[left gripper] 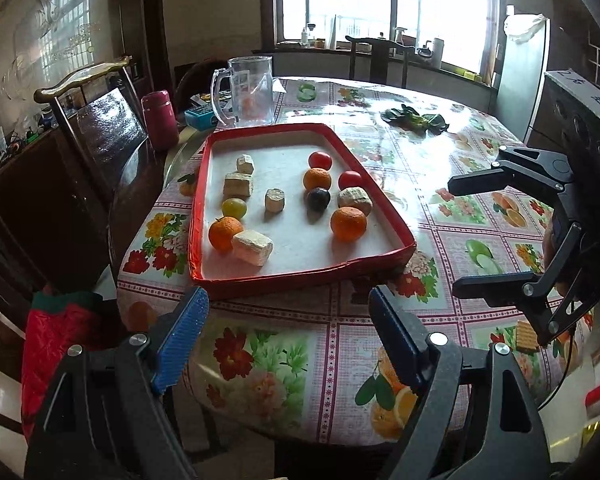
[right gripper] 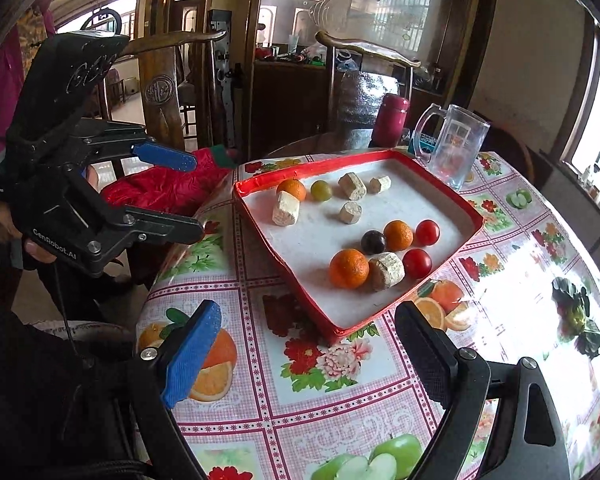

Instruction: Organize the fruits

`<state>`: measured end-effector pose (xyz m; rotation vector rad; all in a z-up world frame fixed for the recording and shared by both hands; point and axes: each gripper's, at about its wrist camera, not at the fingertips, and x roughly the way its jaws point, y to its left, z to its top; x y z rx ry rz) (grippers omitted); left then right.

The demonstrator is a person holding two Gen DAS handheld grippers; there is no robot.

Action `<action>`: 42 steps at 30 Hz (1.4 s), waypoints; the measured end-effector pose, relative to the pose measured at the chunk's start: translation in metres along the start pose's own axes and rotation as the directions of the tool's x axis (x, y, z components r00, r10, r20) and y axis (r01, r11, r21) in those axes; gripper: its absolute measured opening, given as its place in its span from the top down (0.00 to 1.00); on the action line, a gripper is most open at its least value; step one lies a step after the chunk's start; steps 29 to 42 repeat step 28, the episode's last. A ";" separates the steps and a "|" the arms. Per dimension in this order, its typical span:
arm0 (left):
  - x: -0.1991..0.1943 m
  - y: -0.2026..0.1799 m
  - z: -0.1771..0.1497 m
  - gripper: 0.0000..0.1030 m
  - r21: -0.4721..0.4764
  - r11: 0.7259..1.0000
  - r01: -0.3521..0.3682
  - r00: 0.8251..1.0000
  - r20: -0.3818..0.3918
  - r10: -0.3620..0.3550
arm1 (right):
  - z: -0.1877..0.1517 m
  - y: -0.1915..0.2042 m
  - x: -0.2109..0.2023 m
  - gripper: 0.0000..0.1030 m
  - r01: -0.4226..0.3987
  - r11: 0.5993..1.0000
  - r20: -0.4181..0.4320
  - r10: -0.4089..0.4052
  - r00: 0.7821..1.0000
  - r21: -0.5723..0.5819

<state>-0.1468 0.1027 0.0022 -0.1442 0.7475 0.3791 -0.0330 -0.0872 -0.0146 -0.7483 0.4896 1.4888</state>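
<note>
Left gripper [left gripper: 288, 326]: jaws wide apart, empty, above the table's near edge.
Right gripper [left gripper: 452, 240]: at the view's right side, fingers spread, holding nothing.
Red tray [left gripper: 384, 196]: on the floral tablecloth [left gripper: 440, 168].
Tray contents: 3 oranges, 2 red tomatoes, a green fruit [left gripper: 234, 207], a dark plum [left gripper: 318, 199], 5 pale blocks.
Glass mug [left gripper: 248, 90]: just behind the tray.
Magenta flask [left gripper: 160, 120]: left of the mug.

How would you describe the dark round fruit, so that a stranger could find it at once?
Look at the red-rimmed tray on the flowered tablecloth. In its right-hand group of fruits, the dark fruit touches the front of a small orange, beside a pale beige block. It is the only nearly black fruit; the others are orange, red or green.
</note>
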 end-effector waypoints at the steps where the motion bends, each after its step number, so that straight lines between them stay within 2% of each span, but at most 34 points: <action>1: -0.001 -0.001 0.000 0.20 0.003 1.000 0.007 1.000 0.002 -0.007 | 0.000 -0.001 0.000 0.13 0.000 1.000 0.001 0.000 1.000 0.002; 11: -0.005 -0.007 0.004 0.20 0.015 0.998 0.064 0.998 0.028 -0.064 | 0.001 0.000 -0.003 0.13 0.000 1.000 0.017 0.000 1.000 -0.014; 19: -0.005 -0.012 0.000 0.20 0.059 0.998 0.020 0.998 0.054 -0.023 | 0.003 0.003 -0.001 0.13 -0.006 1.000 0.023 0.006 1.000 -0.023; 42: -0.005 -0.011 0.003 0.20 0.048 0.999 0.020 0.998 0.053 -0.023 | 0.001 0.003 0.002 0.12 -0.013 1.000 0.022 0.013 1.000 -0.012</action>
